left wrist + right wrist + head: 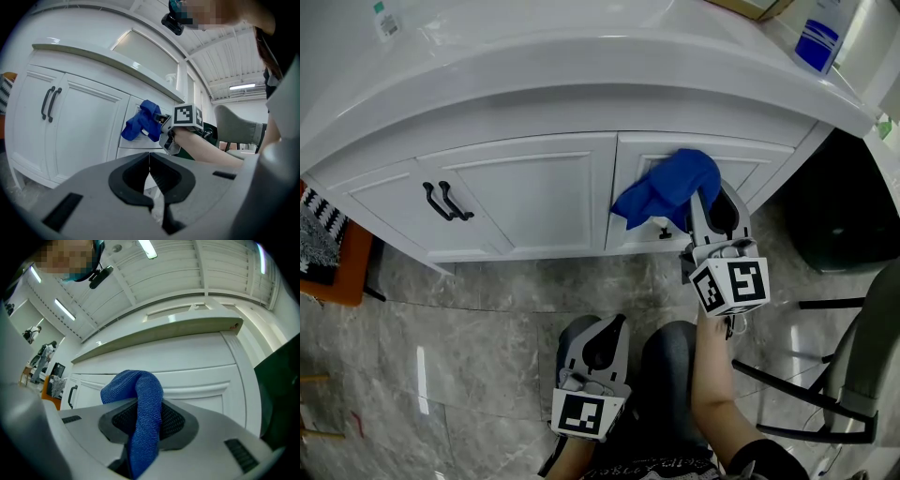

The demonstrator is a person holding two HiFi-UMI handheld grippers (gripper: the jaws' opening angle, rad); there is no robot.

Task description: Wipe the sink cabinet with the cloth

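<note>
The left gripper (600, 339) hangs low, its jaws closed together on nothing, well apart from the sink cabinet (525, 192). The right gripper (709, 208) is nearer. Its jaws are clamped on the blue cloth (667, 187), which bunches just ahead of them and seems to touch the right door (750, 161).
</note>
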